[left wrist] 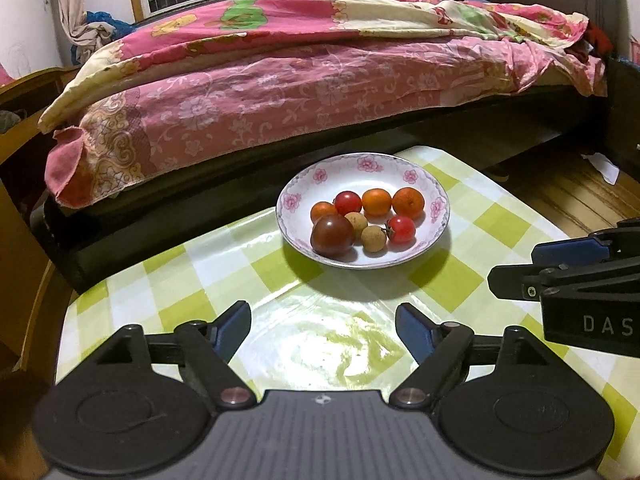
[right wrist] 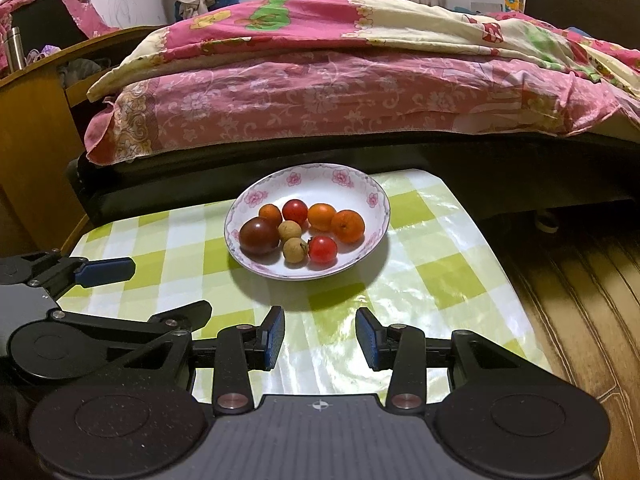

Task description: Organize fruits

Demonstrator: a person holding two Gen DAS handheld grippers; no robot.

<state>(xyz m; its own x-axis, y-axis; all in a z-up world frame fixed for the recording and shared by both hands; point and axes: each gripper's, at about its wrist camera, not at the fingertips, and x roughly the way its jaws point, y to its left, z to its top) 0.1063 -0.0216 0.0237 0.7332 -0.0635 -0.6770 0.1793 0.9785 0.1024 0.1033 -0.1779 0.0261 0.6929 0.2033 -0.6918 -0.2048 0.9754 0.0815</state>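
On a green-checked table (left wrist: 192, 264) beside a bed (left wrist: 280, 80), eight small fruits sit together in a flowered plate (left wrist: 438, 204), straight ahead of both grippers. The left gripper (left wrist: 323, 322) hangs spread wide and empty; the right gripper (right wrist: 320, 334), also parted and empty, faces the plate squarely. Neither looks clearly nearer. The closest pieces are the dark tomato (right wrist: 259, 236), a longan (right wrist: 295, 250) and a red tomato (right wrist: 322, 249).

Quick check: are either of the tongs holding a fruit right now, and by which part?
Nothing is held. The left tongs and right tongs are both open and empty over the checked tablecloth, short of the white floral plate of fruit.
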